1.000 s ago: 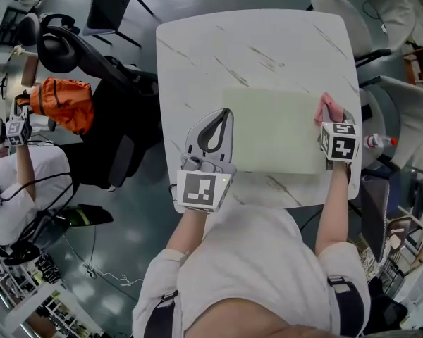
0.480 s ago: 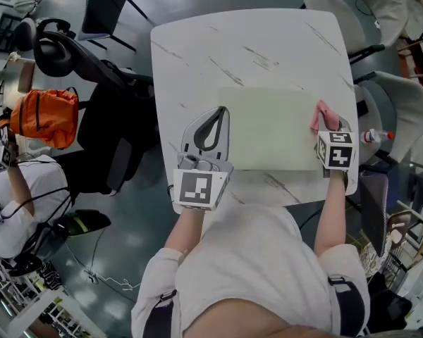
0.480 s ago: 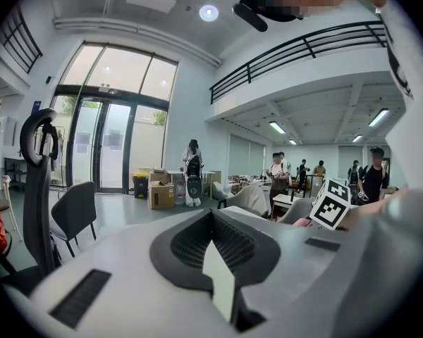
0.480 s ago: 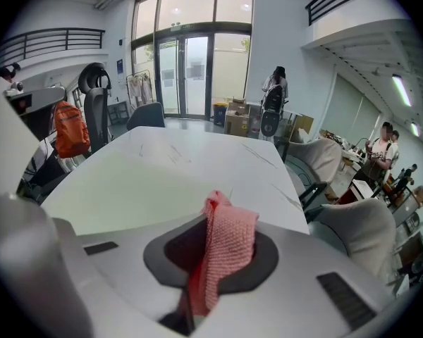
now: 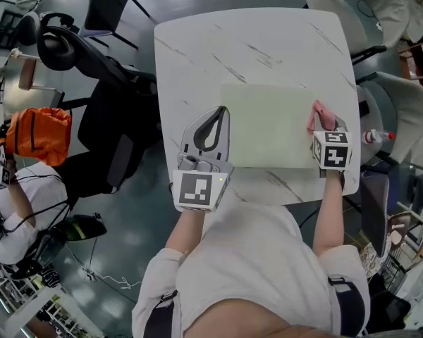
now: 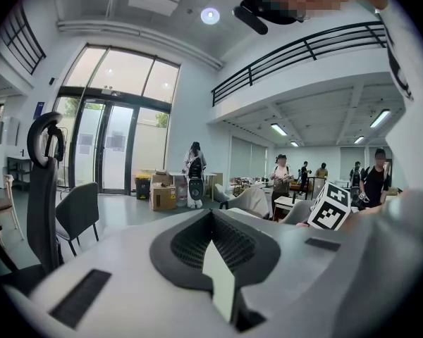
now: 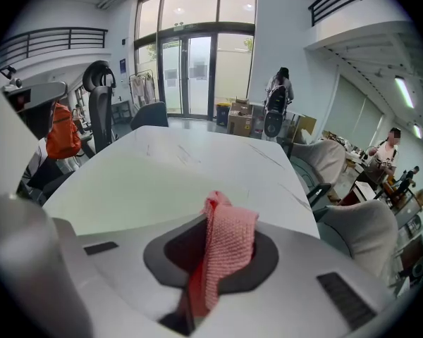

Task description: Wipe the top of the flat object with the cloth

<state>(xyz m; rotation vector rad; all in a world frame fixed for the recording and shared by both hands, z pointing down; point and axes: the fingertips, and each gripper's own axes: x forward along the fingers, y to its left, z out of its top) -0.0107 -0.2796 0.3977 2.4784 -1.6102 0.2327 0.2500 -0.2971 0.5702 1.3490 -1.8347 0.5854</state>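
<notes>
A pale green flat mat point(image 5: 268, 125) lies on the white marble table point(image 5: 268, 41). My left gripper point(image 5: 223, 113) rests at the mat's left edge, shut, with a thin pale green edge point(image 6: 218, 287) pinched between its jaws. At the mat's right edge is my right gripper point(image 5: 323, 124), shut on a pink knitted cloth point(image 5: 321, 113). In the right gripper view the cloth point(image 7: 225, 238) sticks up out of the jaws, and the mat point(image 7: 141, 189) stretches away in front.
A black office chair point(image 5: 63, 44) and a dark chair point(image 5: 109, 2) stand left of the table. White chairs point(image 5: 402, 111) and a small bottle point(image 5: 377, 136) are on the right. A person with an orange bag point(image 5: 39, 132) is at the far left.
Both grippers stay at the mat's edges, with the right one and its cloth barely shifted. The orange bag at the left has moved down the picture.
</notes>
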